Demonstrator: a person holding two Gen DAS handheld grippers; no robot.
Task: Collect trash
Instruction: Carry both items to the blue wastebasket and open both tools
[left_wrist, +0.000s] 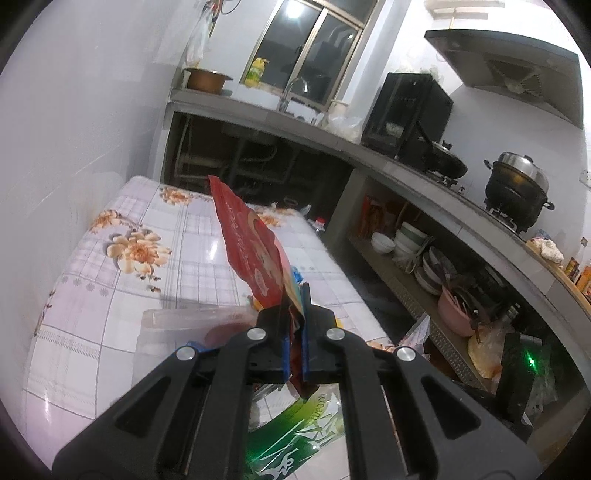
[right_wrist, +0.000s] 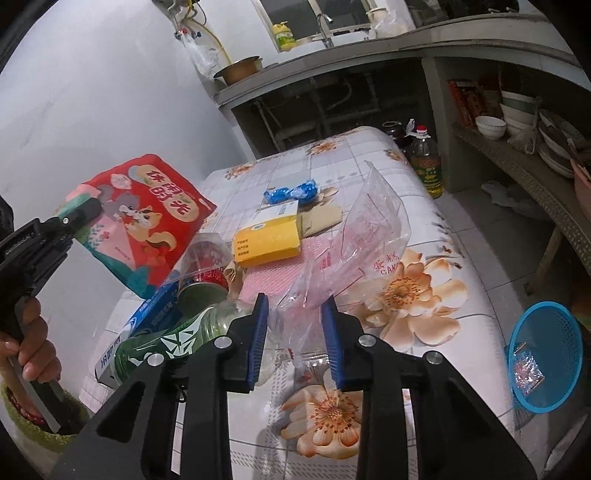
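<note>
My left gripper (left_wrist: 294, 343) is shut on a red snack bag (left_wrist: 251, 243) and holds it above the floral table (left_wrist: 122, 280); the right wrist view shows the bag (right_wrist: 147, 214) lifted at the left in that gripper (right_wrist: 79, 216). My right gripper (right_wrist: 295, 332) is open, its blue pads (right_wrist: 258, 332) on either side of a clear plastic bag (right_wrist: 354, 240) lying on the table. A green bottle (right_wrist: 173, 339), a red can (right_wrist: 207, 266), a blue box (right_wrist: 147, 314), a yellow box (right_wrist: 267, 240) and blue wrappers (right_wrist: 291, 194) lie nearby.
A blue basket (right_wrist: 543, 362) with a wrapper in it stands low at the right, off the table's edge. An oil bottle (right_wrist: 426, 162) stands on the floor behind the table. Kitchen counter and shelves with bowls (left_wrist: 406, 236) run along the right. The wall is at the left.
</note>
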